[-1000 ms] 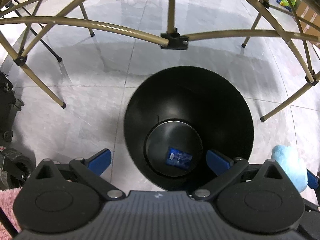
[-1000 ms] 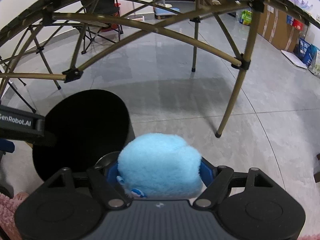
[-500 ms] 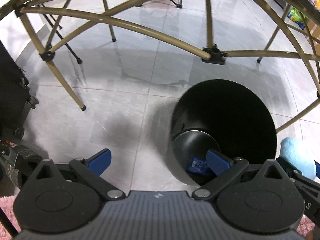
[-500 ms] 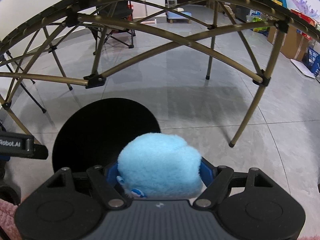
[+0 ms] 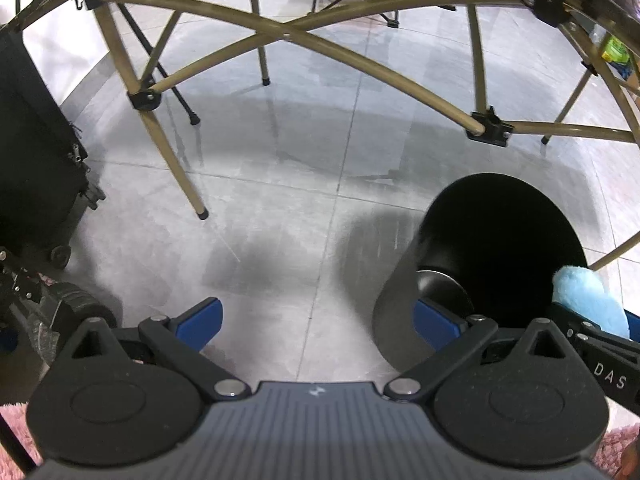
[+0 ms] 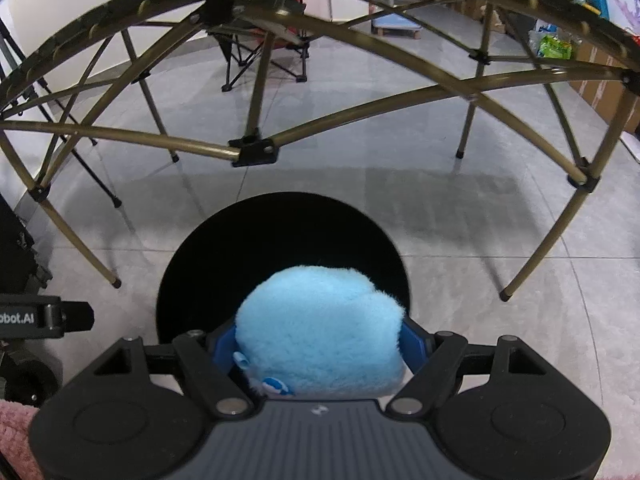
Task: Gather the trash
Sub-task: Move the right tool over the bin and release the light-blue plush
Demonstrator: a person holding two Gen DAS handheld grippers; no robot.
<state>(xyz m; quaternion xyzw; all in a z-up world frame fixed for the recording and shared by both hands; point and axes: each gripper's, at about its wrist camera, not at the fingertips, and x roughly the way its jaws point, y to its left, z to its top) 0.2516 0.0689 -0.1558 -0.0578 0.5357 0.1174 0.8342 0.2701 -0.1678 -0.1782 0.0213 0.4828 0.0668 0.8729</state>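
Observation:
A fluffy light-blue plush toy [image 6: 320, 328] fills the space between my right gripper's blue pads; the right gripper [image 6: 318, 346] is shut on it, directly over the near rim of a round black bin [image 6: 280, 256]. In the left wrist view the same bin [image 5: 500, 256] stands on the floor at the right, with the blue plush [image 5: 588, 300] at its right rim. My left gripper [image 5: 316, 322] is open and holds nothing, over bare grey floor left of the bin. The bin's inside is dark.
A bronze folding frame of crossed tubes [image 6: 252, 148] arches over the bin, its legs [image 5: 188, 192] standing on the grey tiled floor. A black wheeled case [image 5: 36, 176] stands at the left. Folding chairs [image 6: 260, 56] and boxes sit at the far side. Pink rug [image 6: 16, 436] at near corners.
The left gripper has swung left, so the bin slid from centre to the right of its view. The right gripper carried the plush from the bin's right side to over its opening.

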